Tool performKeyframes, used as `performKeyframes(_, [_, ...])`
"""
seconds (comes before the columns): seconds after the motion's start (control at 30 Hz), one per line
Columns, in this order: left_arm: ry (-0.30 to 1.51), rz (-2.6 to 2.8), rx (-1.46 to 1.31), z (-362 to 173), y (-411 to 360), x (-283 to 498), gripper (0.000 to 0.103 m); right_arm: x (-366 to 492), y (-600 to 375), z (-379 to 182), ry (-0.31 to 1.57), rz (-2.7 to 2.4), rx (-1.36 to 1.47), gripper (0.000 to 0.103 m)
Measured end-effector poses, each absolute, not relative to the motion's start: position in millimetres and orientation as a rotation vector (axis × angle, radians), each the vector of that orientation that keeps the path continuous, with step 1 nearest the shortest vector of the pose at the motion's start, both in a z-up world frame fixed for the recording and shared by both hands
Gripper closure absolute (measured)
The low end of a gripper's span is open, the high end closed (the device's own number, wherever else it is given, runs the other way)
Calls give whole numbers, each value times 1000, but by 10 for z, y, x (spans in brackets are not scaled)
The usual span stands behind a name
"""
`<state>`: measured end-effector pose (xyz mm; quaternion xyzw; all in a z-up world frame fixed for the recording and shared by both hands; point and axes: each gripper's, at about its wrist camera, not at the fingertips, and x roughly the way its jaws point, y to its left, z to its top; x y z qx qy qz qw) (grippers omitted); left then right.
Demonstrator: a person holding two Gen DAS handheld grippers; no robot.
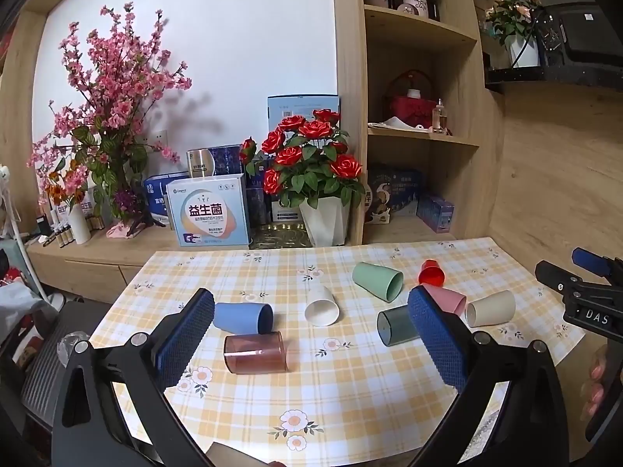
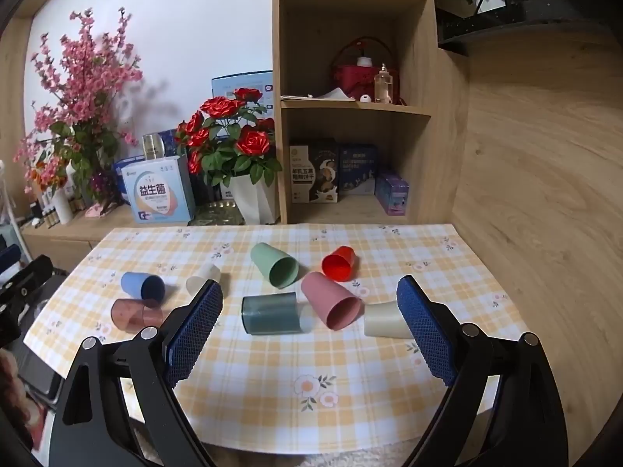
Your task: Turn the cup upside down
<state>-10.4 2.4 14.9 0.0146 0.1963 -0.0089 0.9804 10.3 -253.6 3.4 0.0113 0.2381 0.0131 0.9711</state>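
Several cups lie on their sides on the checked tablecloth: blue, clear brown, white, green, red, pink, dark teal and cream. My left gripper is open and empty, above the table's near side behind the brown cup. My right gripper is open and empty, with the teal cup and pink cup ahead between its fingers. The right gripper also shows at the left wrist view's right edge.
A wooden sideboard behind the table holds a white pot of red roses, pink blossom branches and boxes. A wooden shelf unit stands at the back right and a wood wall at the right.
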Motion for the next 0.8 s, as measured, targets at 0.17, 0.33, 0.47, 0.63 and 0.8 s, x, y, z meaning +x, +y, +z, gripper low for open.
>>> performKeyframes(0.17, [393,-18,31,150,24,-105,6,104,-2541,29,479,26,24,15])
performKeyframes(0.33, [390,-17,34,152,16,-108,6,105,-2539,35,480,27,23,15])
performKeyframes(0.47, [388,-15,36,152,-6,-118,6,102,-2539,32,479,26,24,15])
performKeyframes(0.63, [388,-16,37,145,-6,-119,6,102,-2541,37,479,26,24,15])
performKeyframes(0.8, [387,-15,36,147,-5,-122,6,100,-2542,38,478,26,25,15])
